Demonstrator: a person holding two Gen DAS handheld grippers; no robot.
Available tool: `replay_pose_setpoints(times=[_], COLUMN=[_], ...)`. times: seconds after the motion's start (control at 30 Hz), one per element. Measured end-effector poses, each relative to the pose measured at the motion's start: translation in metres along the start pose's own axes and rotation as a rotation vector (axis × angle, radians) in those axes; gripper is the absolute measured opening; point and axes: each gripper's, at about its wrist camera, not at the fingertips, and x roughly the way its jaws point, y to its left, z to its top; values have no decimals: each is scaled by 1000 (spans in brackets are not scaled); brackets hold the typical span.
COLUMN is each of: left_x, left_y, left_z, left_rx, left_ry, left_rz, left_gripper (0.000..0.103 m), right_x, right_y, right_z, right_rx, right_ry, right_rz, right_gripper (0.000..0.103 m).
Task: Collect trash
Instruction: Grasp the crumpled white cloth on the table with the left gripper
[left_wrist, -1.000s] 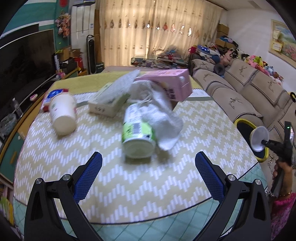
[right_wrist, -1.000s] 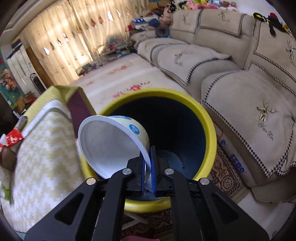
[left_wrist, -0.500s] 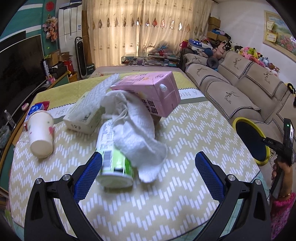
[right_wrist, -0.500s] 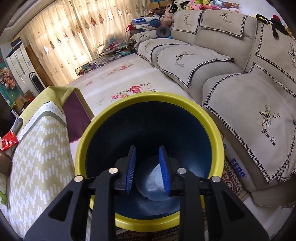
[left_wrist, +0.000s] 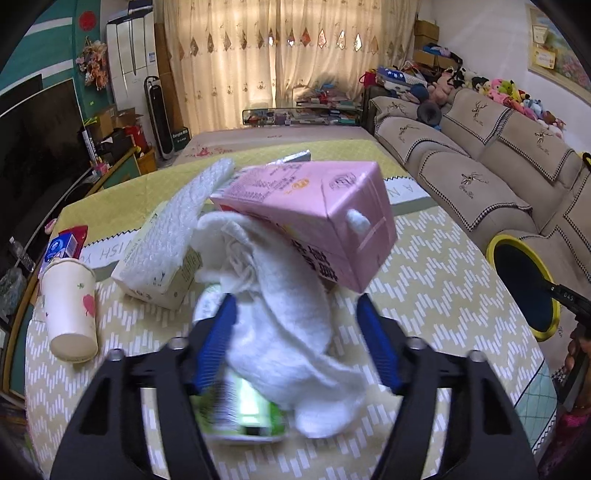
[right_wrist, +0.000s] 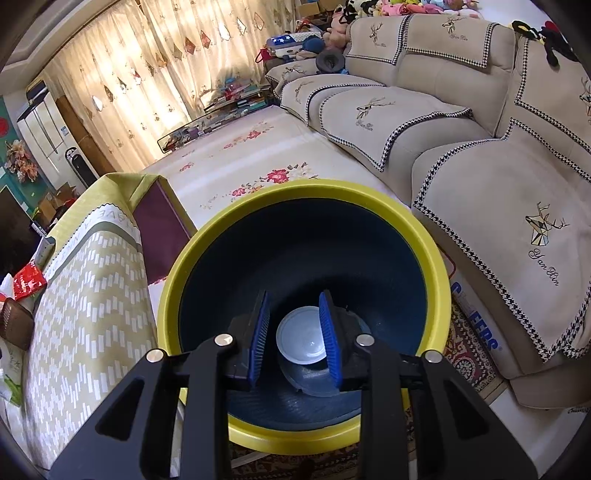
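On the chevron-clothed table (left_wrist: 436, 295) a white crumpled cloth (left_wrist: 291, 332) drapes over a green-labelled can (left_wrist: 251, 413) lying on its side, blurred. A pink carton (left_wrist: 314, 214) leans on top of the cloth. My left gripper (left_wrist: 297, 306) straddles cloth and can; its jaws are closing, and the right pad still stands clear of the cloth. My right gripper (right_wrist: 294, 299) hangs open over the yellow-rimmed dark bin (right_wrist: 306, 186). A white paper cup (right_wrist: 301, 341) lies at the bin's bottom, below the fingers.
A white paper cup (left_wrist: 70, 306) stands upside down at the table's left. A small box (left_wrist: 159, 273) with bubble wrap (left_wrist: 184, 206) on it sits behind the can. The bin (left_wrist: 495, 247) stands off the table's right edge, before a beige sofa (right_wrist: 480, 155).
My left gripper moved forward over the table onto the cloth and can, and its jaws narrowed. My right gripper opened and the paper cup fell into the bin.
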Motion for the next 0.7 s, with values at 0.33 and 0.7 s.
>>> replay_pose_setpoints(times=[0.33, 0.7], left_x=[-19, -96], left_y=[6, -28], left_z=[0, -19], left_rx=[-49, 33], left_ry=[-6, -48], left_rz=[-65, -171], left_gripper=[9, 9], right_x=[-15, -48], right_y=[4, 4], right_z=[-1, -8], right_rx=[0, 7], right_ry=[-16, -58], right_rz=[32, 81], right_gripper=[27, 31])
